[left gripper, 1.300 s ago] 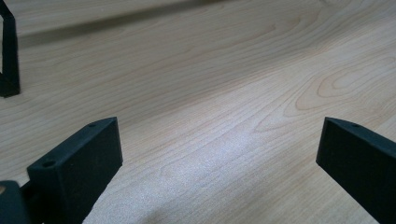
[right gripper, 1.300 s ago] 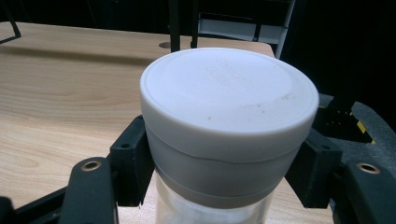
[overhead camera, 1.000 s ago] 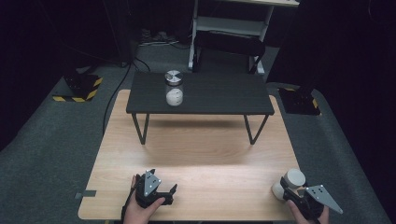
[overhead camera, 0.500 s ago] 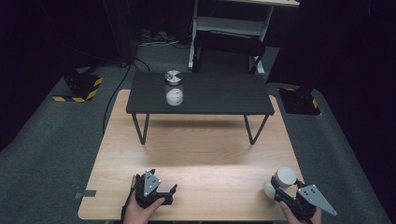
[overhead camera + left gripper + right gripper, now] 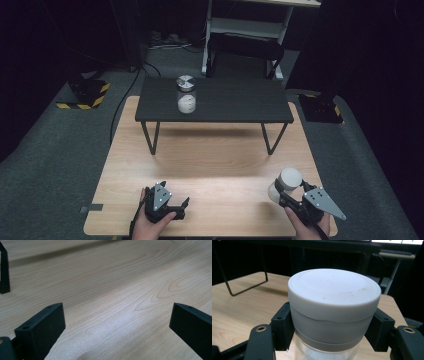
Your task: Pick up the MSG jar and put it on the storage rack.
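Jaws of my right gripper [image 5: 285, 192] clamped on white-lidded jar [image 5: 333, 307] above the tabletop [image 5: 215, 170]; my left gripper [image 5: 182, 204] jaws apart, holding nothing.

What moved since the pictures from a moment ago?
The right gripper, its fingers shut on the white-lidded jar, slid that jar leftward across the wooden table. The left gripper stayed put with its fingers open. The silver-lidded jar stayed on the black table.
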Motion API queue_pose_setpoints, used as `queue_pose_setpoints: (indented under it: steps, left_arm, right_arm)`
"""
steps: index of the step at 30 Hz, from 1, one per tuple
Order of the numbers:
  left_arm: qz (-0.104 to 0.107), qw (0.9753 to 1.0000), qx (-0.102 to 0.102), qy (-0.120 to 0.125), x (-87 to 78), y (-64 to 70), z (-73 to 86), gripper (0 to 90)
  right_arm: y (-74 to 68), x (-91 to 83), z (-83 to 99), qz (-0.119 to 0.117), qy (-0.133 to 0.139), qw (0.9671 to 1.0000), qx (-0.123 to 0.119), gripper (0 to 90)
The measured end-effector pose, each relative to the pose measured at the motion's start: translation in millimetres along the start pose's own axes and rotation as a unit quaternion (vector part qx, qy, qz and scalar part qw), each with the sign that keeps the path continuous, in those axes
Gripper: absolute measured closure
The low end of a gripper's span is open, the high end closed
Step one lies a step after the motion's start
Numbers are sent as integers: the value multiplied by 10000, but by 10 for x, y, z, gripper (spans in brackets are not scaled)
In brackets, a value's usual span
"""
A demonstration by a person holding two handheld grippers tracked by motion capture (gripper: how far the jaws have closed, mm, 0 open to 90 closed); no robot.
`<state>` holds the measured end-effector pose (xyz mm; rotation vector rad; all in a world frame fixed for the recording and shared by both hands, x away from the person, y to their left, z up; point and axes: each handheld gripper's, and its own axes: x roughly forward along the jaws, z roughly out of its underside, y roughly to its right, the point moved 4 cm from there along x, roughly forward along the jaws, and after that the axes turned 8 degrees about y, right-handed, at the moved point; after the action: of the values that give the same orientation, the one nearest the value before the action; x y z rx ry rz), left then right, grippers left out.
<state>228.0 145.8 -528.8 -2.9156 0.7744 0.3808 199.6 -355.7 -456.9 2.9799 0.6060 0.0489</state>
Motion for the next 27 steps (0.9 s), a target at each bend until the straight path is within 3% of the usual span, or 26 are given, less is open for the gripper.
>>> queue_pose_setpoints:
  steps: [7,27]
  left_arm:
    - [8,10000,33,12,-1,5,3,7]
    - [33,9999,-126,29,-10,-38,10,7]
  right_arm:
    - [-61,148,-161,-84,137,9998,87,340]
    - [-172,630,-601,-277,268,9992,35,340]
